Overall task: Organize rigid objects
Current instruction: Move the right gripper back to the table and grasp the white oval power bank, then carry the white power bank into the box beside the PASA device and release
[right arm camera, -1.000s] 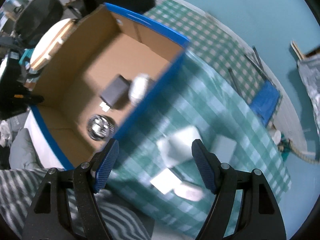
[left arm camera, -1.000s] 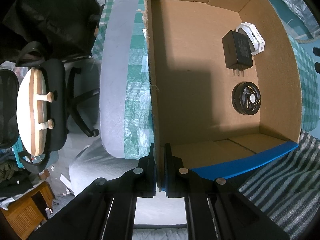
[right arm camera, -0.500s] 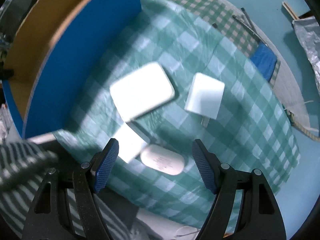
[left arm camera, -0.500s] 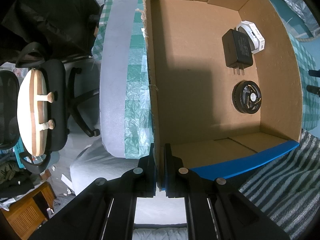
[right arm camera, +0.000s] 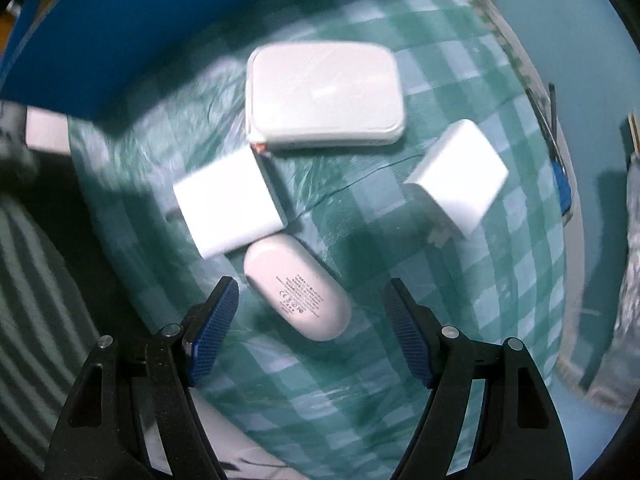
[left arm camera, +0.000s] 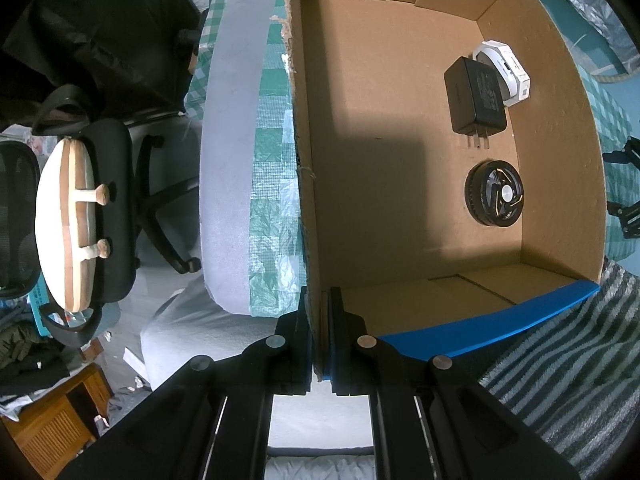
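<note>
LEFT: left gripper (left arm camera: 321,330) stays clamped on the cardboard box (left arm camera: 560,152) wall, steadying it; black charger (left arm camera: 476,98), white adapter (left arm camera: 505,69), round disc (left arm camera: 494,193) already inside | RIGHT: right gripper (right arm camera: 310,336) has swung off the box and dropped over the checked cloth (right arm camera: 400,360), jaws spread, empty, oval white case (right arm camera: 298,289) between them | NEXT: likely pick, three white pieces left.

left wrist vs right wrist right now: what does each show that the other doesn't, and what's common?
Left wrist only: the box interior, holding a black charger, a white device and a black disc; the left tool shut on the box wall; an office chair.

Right wrist only: four white items on the cloth: a flat case, two cubes and an oval case between the open right tool fingers.

Both: the blue box exterior, checkered cloth.
</note>
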`<state>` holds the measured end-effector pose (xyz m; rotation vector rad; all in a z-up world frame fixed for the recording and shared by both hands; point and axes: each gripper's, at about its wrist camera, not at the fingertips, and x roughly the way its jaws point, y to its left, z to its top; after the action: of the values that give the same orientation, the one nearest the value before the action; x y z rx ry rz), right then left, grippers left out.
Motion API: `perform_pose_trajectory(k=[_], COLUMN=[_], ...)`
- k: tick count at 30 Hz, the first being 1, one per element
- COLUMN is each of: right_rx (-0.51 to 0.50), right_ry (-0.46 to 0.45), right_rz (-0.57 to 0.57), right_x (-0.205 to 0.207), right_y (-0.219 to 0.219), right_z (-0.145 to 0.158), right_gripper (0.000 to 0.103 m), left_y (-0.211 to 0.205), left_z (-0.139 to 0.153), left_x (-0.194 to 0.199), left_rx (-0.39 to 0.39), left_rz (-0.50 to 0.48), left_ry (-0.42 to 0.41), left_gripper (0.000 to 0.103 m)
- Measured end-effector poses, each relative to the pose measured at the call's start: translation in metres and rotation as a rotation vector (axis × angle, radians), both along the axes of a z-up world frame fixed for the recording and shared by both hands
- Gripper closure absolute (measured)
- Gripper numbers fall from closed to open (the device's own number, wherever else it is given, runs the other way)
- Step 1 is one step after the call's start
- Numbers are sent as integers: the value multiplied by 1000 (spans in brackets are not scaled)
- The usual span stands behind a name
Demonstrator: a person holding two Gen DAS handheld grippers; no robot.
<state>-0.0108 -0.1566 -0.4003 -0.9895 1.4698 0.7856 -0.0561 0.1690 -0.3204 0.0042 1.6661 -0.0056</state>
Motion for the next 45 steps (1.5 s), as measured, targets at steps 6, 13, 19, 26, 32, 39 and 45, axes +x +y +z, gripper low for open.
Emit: perform_pose_trajectory(k=[6, 13, 19, 26, 32, 39, 45], right_rx=[-12, 26, 92, 113, 121, 147, 173], right_ry=[25, 83, 126, 102, 90, 80, 66], right_rz=[-1, -340, -669, -738, -755, -746, -704], right_x=[-4, 29, 52, 54, 38, 36, 40], right_y=[3, -15, -38, -41, -44, -32, -8], right_z=[-15, -17, -17, -15, -6, 25, 60], right_gripper=[46, 66, 66, 67, 67, 67, 67], left_y=[1, 2, 2, 1, 1, 1, 1], left_z=[0, 1, 0, -2, -2, -2, -3], left_x=[-1, -2, -2, 0, 1, 1, 1], left_rx=[-3, -3, -2, -3, -3, -1, -4], left_rz=[2, 2, -1, -7, -9, -10, -9], left_ry=[2, 2, 2, 7, 8, 8, 8], left_gripper=[97, 97, 97, 97, 97, 97, 97])
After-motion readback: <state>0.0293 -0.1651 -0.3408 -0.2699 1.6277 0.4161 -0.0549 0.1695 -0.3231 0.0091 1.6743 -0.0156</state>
